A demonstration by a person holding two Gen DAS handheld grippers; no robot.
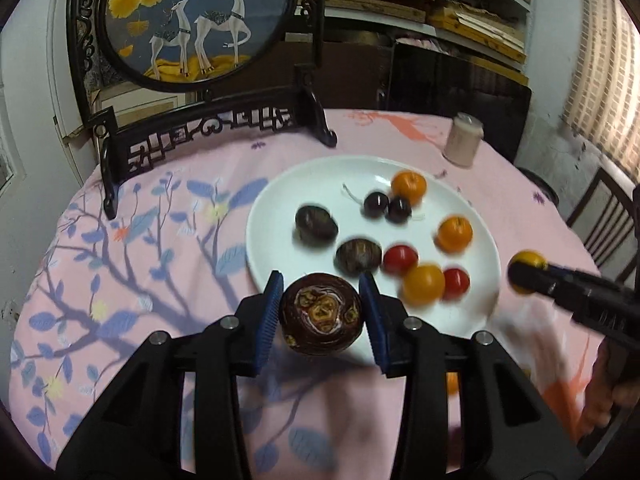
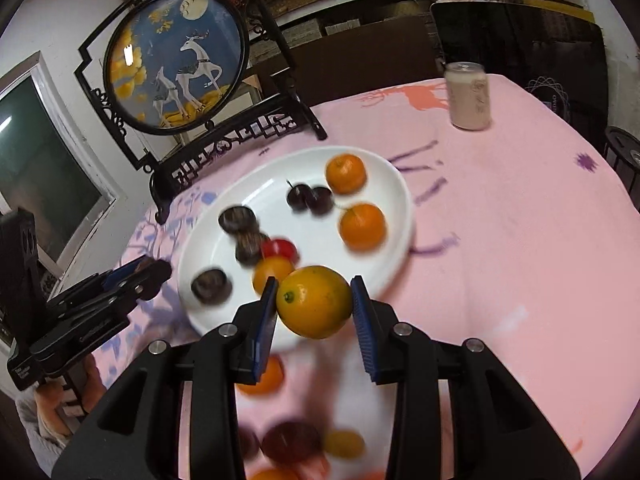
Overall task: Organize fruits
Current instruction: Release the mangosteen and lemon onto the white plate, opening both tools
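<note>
I see the desk covered with a matt pink cloth, soft and printed. The plate is glossy white, like glazed ceramic. My left tongs are matt black plastic with ribbed blue pads and metal screws. The orange has a shiny, finely pitted skin.

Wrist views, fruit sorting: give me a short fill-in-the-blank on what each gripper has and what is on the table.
1. The left gripper is shut on a dark ____ fruit.
2. The right gripper grips an ____ citrus fruit.
3. The sorted fruit lies on a ____ plate.
4. Beyond the plate a can stands ____ on the pink tablecloth.

Missing words: brown; orange; white; upright
</note>
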